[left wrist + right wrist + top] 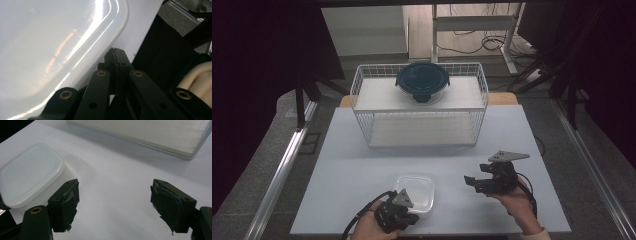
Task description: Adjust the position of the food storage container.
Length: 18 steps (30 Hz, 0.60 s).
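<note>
A white table (362, 165) bore a wire basket (419, 107) at its far side, a dark round lidded container (422, 80) upon it. Near the front, the left gripper (404, 216) met a translucent square container (414, 192); the right gripper (471, 182) hovered apart, rightward.

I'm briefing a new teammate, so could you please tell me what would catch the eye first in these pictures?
The white wire rack at the table's far side stands out most, with a round dark-lidded bowl on its upper shelf. Near the front edge sits a white lidded box, with the shut left claw at its near edge. The right claw stands open beside the box, empty.
</note>
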Each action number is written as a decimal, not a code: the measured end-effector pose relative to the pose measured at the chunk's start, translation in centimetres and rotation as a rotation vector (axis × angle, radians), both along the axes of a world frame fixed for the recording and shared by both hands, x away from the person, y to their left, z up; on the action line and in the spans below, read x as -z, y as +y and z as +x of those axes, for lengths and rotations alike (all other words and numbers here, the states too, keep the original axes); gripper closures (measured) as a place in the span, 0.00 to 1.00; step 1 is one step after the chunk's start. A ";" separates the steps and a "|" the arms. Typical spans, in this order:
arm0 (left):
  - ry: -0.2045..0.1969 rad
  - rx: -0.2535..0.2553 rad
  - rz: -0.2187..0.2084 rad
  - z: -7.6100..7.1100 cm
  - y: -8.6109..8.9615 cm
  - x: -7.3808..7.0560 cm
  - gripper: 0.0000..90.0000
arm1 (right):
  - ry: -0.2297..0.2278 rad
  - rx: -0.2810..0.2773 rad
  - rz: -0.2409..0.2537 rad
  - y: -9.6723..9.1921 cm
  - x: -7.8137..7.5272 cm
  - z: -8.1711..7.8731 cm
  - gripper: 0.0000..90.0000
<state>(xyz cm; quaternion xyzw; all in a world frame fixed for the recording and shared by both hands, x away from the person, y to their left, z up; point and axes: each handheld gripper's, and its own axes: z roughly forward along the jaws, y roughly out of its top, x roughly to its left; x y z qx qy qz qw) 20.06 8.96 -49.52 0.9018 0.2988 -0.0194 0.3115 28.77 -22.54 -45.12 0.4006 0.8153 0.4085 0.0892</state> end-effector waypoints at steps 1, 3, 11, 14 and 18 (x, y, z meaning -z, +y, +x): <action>-0.003 -0.002 0.004 0.2 -0.3 -0.1 1.00 | 0.000 0.000 0.000 0.0 0.0 0.0 0.25; -0.010 -0.010 0.011 0.9 -1.1 -0.1 1.00 | -0.001 -0.001 0.001 -0.1 0.0 0.0 0.25; -0.012 -0.048 0.020 2.3 -2.5 -0.1 1.00 | 0.000 0.004 0.001 -0.1 0.0 0.0 0.25; -0.009 -0.067 0.024 3.3 -3.0 -0.1 1.00 | 0.002 0.005 0.002 -0.1 0.0 0.0 0.25; -0.005 -0.088 0.024 3.9 -3.4 -0.1 1.00 | 0.004 0.003 0.001 -0.1 0.1 0.1 0.25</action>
